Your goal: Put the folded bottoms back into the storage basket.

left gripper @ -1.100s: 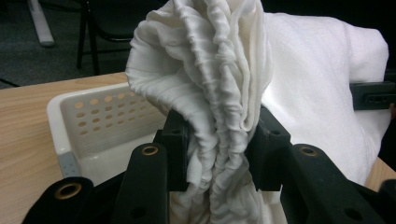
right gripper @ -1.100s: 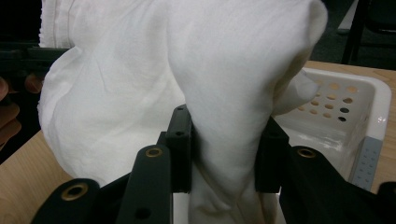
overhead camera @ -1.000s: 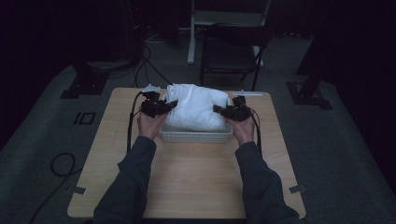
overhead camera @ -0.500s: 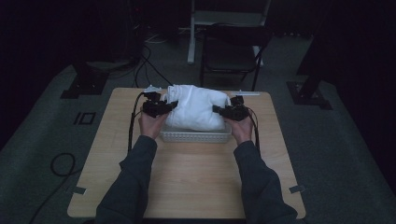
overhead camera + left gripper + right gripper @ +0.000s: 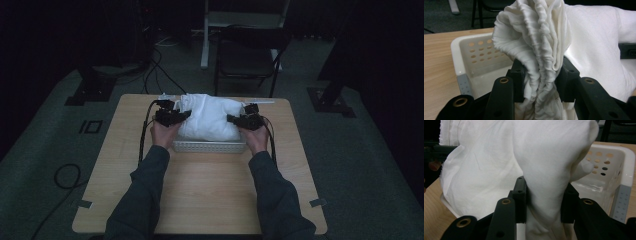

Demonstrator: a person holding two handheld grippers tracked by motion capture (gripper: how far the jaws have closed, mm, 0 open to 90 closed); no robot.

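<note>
A bulky white cloth [image 5: 208,117] rests in a white perforated basket [image 5: 209,146] at the far middle of the wooden table. My left gripper [image 5: 184,116] is shut on the cloth's gathered, pleated left edge [image 5: 541,50], which bunches up between the pads. At the other end my right gripper [image 5: 232,119] is shut on a smooth fold of the same cloth [image 5: 546,182]. The cloth stretches between both grippers above the basket [image 5: 474,55] and covers most of its inside. Part of the basket's holed wall [image 5: 610,172] shows beside the right jaws.
The table [image 5: 200,185] has bare wood in front of the basket, where both sleeved forearms lie. A dark chair [image 5: 247,57] stands behind the table's far edge. Cables [image 5: 145,135] trail off the left side of the table to the floor.
</note>
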